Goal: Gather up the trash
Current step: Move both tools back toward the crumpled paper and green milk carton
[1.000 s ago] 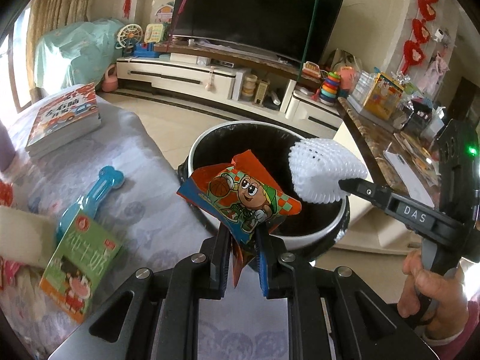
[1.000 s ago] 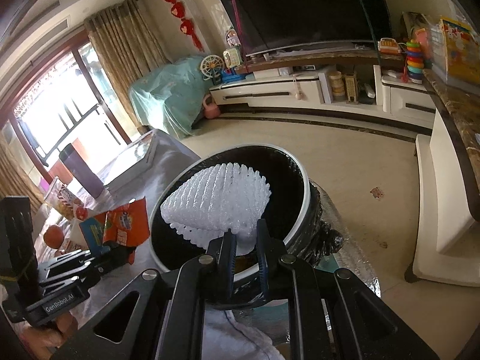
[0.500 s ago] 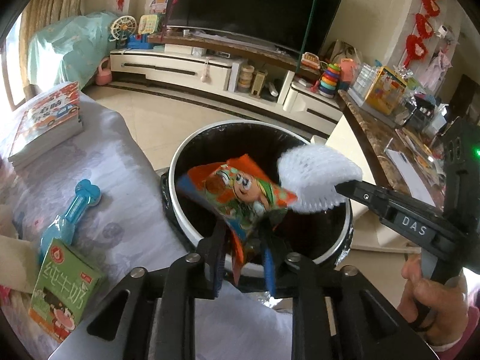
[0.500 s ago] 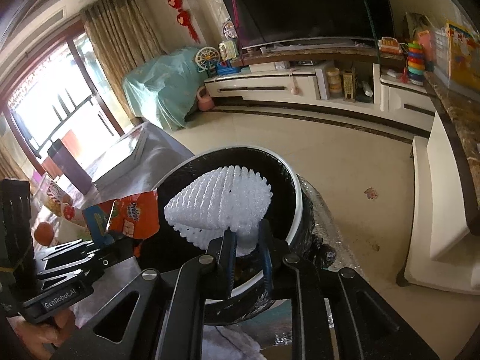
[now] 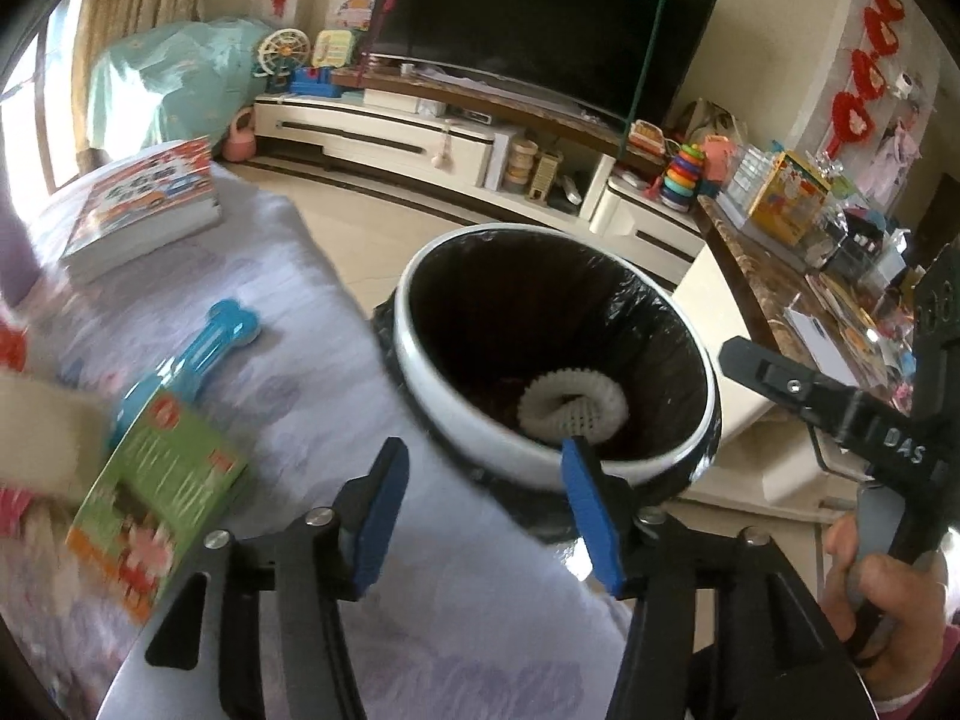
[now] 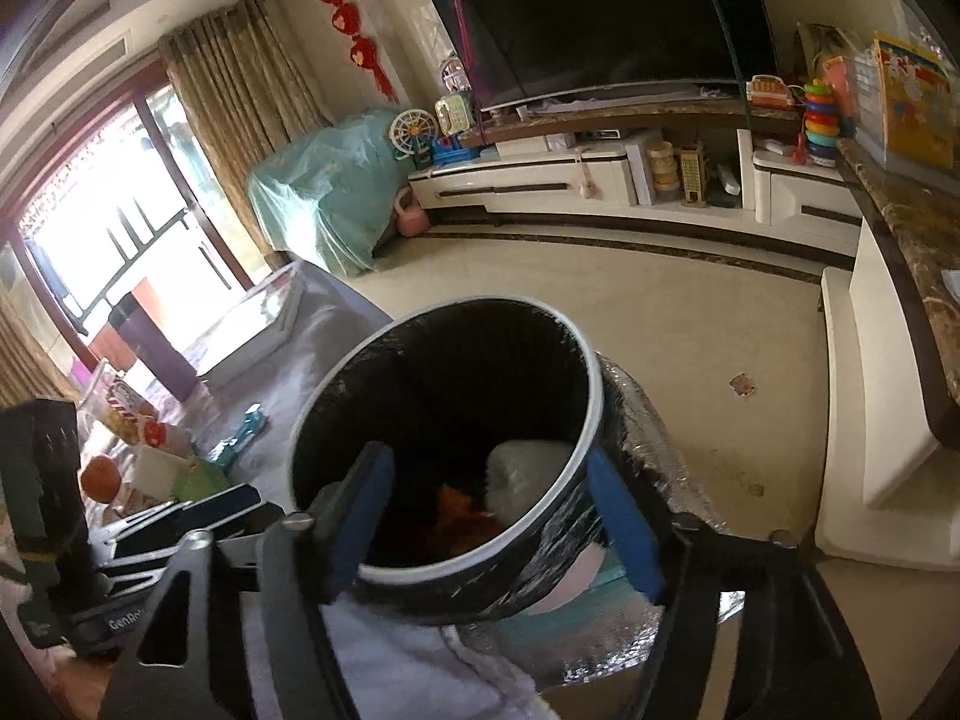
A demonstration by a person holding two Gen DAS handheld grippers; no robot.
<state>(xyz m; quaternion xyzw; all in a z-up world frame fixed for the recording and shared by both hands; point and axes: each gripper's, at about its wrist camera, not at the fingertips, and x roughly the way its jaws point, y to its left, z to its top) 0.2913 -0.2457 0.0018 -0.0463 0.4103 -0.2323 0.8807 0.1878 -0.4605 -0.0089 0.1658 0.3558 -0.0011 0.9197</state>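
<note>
Both grippers hover over the trash bin mid-frame, jaws opening with nothing between them. The left gripper is about half spread, the right gripper pretty wide. The white foam fruit net lies curled at the bin's bottom, and an orange snack wrapper sits beside it. The green milk carton is still on the tablecloth at lower left.

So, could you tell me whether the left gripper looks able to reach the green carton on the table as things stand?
Probably yes: the left gripper, jaws opening and empty, has the green carton lying uncovered on the table close beside it, with nothing between.
</note>
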